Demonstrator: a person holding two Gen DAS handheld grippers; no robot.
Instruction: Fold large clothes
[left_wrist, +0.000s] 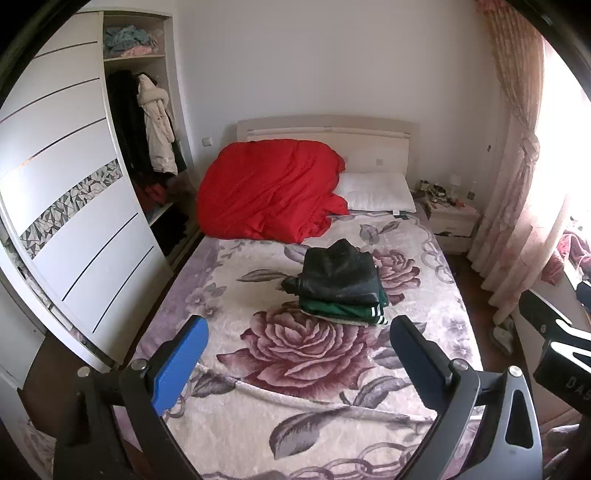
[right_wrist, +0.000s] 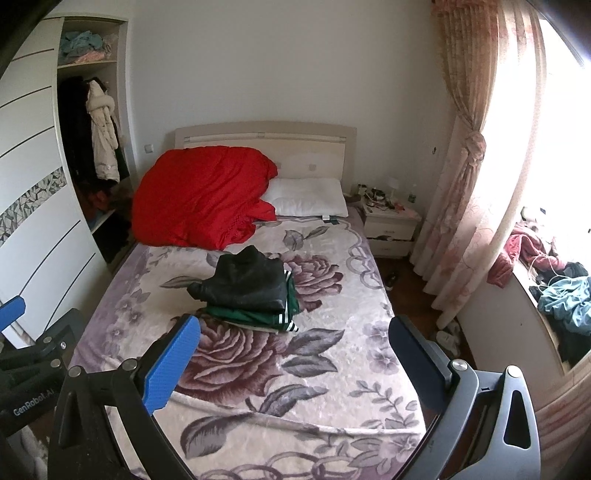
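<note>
Left wrist view: left gripper (left_wrist: 297, 332) and right gripper (right_wrist: 293, 330) hover spread, empty. Folded stack (left_wrist: 340, 284) mid-bed (left_wrist: 424, 369) looks soft, floppy; grip its near edge.

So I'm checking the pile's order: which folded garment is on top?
The black jacket; the green striped garment lies beneath it.
</note>
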